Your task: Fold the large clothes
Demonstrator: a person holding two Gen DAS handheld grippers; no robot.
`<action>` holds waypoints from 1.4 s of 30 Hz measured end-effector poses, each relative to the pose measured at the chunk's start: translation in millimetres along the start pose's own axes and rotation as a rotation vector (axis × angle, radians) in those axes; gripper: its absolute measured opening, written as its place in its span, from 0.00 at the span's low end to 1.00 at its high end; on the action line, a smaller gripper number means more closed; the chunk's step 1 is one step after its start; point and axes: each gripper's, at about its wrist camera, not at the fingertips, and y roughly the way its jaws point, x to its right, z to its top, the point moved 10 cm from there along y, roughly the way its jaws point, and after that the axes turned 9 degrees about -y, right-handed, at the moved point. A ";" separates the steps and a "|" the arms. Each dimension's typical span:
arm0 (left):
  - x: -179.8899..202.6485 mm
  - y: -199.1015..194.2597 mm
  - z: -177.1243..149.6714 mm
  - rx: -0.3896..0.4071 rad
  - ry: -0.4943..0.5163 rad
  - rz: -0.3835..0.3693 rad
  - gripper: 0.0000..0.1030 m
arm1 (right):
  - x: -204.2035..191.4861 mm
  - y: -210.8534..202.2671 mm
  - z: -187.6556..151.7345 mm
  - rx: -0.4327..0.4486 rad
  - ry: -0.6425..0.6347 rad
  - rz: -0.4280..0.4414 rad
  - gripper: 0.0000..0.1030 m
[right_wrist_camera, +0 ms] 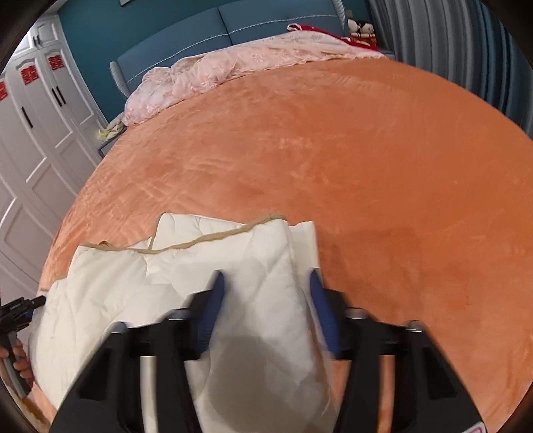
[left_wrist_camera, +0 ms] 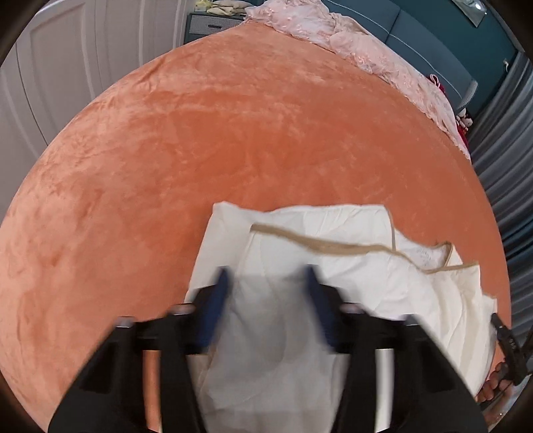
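A white quilted garment with tan trim lies partly folded on the near part of the orange bed cover; it also shows in the right wrist view. My left gripper is open, its blue fingers wide apart over the garment's left end. My right gripper is open, its blue fingers straddling the garment's right end. The white cloth fills the gap between each pair of fingers. The right gripper shows at the edge of the left wrist view, the left gripper in the right wrist view.
A pink lace blanket is bunched at the head of the bed by the blue headboard. White wardrobe doors stand on the left side, grey curtains on the right. The orange bed cover stretches beyond the garment.
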 end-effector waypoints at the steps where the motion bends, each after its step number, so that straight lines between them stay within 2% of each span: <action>1: 3.3 -1.1 3.6 0.012 -0.001 -0.001 0.17 | -2.4 1.2 1.3 0.003 0.003 0.011 0.14; 4: 14.1 -14.0 17.3 0.075 0.009 -0.006 0.10 | -6.5 -11.1 15.8 0.079 -0.010 0.002 0.09; 7: 25.5 -32.4 34.8 0.150 0.013 -0.020 0.10 | -5.7 -35.5 39.4 0.184 0.001 -0.018 0.08; 10: 34.4 -35.9 49.9 0.197 0.017 -0.014 0.10 | 0.1 -38.0 53.0 0.219 0.016 -0.049 0.08; 14: 36.1 -3.6 54.6 0.186 0.042 0.059 0.10 | 9.3 -4.6 48.9 0.148 0.022 -0.096 0.08; 17: 30.2 21.8 47.1 0.167 0.070 0.126 0.10 | 16.9 26.0 31.6 0.079 0.019 -0.127 0.08; 21: 18.8 52.1 33.3 0.146 0.109 0.177 0.14 | 18.3 44.8 18.4 0.047 0.013 -0.132 0.09; 29: 13.3 66.5 26.8 0.212 0.095 0.171 0.20 | 14.5 60.3 5.4 0.044 -0.019 -0.146 0.12; 42: 11.5 72.4 26.6 0.250 0.069 0.140 0.23 | 10.1 65.9 3.6 0.078 -0.018 -0.154 0.15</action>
